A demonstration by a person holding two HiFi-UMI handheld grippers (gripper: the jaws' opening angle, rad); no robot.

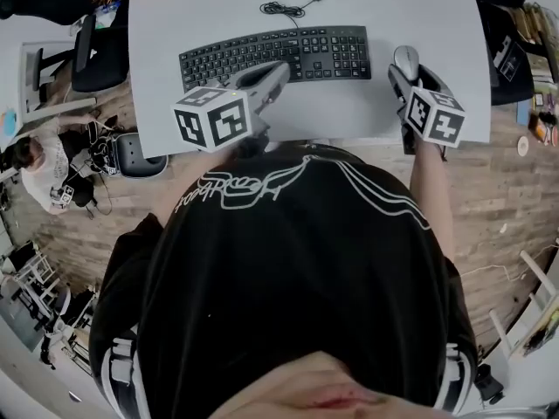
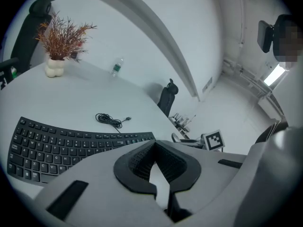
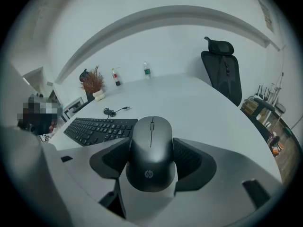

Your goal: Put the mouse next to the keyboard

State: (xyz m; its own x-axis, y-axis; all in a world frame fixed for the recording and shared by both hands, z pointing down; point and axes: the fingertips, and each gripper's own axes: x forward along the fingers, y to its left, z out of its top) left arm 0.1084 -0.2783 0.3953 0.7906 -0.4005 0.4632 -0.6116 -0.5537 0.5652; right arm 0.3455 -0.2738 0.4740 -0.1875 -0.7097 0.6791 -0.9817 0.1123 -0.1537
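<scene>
While your right tool (image 3: 150,161) grips the mouse (image 3: 151,141) just right of the keyboard (image 1: 275,52) | left tool (image 2: 155,160) closed, empty | step: placing | next: you settle it on the surface (image 1: 437,16), then let go.

On the white surface (image 1: 437,24), the right claw (image 1: 408,71) grips the mouse (image 1: 406,58) just right of the keyboard (image 1: 275,55). The left claw (image 1: 279,68) is over the keyboard's front edge. A coiled cable (image 1: 288,8) lies behind the keyboard.
</scene>
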